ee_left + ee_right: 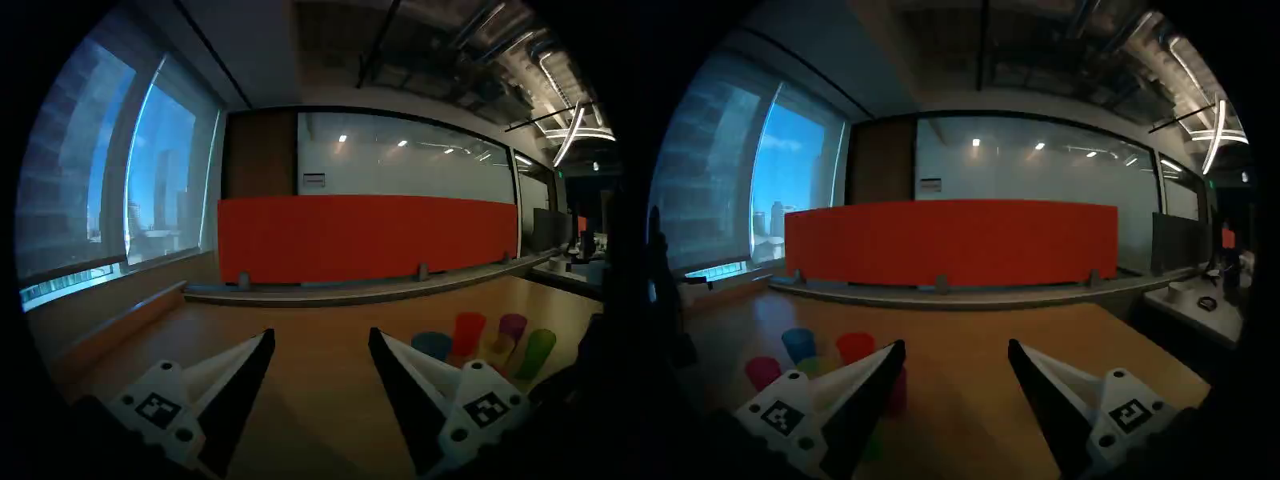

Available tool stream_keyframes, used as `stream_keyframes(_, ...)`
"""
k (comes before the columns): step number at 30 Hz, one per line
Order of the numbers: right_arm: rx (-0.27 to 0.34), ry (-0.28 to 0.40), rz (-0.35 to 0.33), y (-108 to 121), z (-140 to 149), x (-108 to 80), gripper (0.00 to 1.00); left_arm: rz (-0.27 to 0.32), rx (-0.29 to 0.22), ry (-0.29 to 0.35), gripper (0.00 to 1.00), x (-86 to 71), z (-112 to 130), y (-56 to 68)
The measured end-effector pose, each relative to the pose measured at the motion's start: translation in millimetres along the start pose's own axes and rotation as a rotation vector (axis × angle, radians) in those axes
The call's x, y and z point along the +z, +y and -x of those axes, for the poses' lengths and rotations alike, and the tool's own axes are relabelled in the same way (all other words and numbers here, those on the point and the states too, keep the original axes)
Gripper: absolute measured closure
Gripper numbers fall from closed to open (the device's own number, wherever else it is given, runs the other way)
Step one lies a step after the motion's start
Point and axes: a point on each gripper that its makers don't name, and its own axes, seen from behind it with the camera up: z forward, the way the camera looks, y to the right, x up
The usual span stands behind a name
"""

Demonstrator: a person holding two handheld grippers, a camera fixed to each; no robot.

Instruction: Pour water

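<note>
In the left gripper view, the window (160, 184) takes the upper left and the red screen (360, 236) runs across the middle. My left tongs (321, 332) sit low and centre, with the jaws spread wide. Nothing is between them but bare table (320, 408). The cups stand bunched in the lower right, past my right-hand finger and clear of it: the blue cup (432, 344), then the red cup (468, 330), the purple cup (513, 325) and the green cup (538, 350). A yellowish one sits among them, but it is too dim to be sure of.

In the right gripper view the same bunch sits in the lower left: a pink cup (762, 372), the blue cup (798, 344) and the red cup (854, 346). More cups are partly hidden behind my left-hand finger. My right tongs (956, 344) are low and centre, also gaping and holding nothing. A side desk (1200, 308) lies at the far right.

I judge I'm at the very start, with both tools hovering over the table, the cups between them, and no cup taken. I can't see water in any cup from here, so I can't tell which one is the full one.

Next I'd bring one pair of tongs in level on the cup that holds water and close on its wall. The neighbours crowd it, so I'd take care not to knock them. Then I'd lift it upright and tip it slowly over an empty cup, and the other tongs could steady that one.
</note>
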Motion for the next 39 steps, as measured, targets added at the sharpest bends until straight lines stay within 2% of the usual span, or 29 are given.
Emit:
stream_keyframes(7,0.000,0.001,-0.019,-2,-28,4.3,0.01,0.048,-0.011,-0.011,0.13,4.9,-21,9.5)
stream_keyframes(17,0.013,-0.006,-0.049,-5,-63,9.0,0.00,0.133,-0.006,-0.005,0.13,7.4,-62,27.3)
stream_keyframes(24,0.031,-0.025,-0.078,-8,-66,9.2,0.01,0.180,-0.009,-0.010,0.13,7.2,-75,36.1)
stream_keyframes(30,0.018,-0.023,-0.150,-20,-73,6.4,0.00,0.229,-0.006,-0.016,0.13,8.7,-80,43.4)
stream_keyframes(39,-0.009,-0.025,-0.328,-52,-83,-3.1,0.01,0.371,0.010,-0.019,0.13,8.3,-89,67.3)
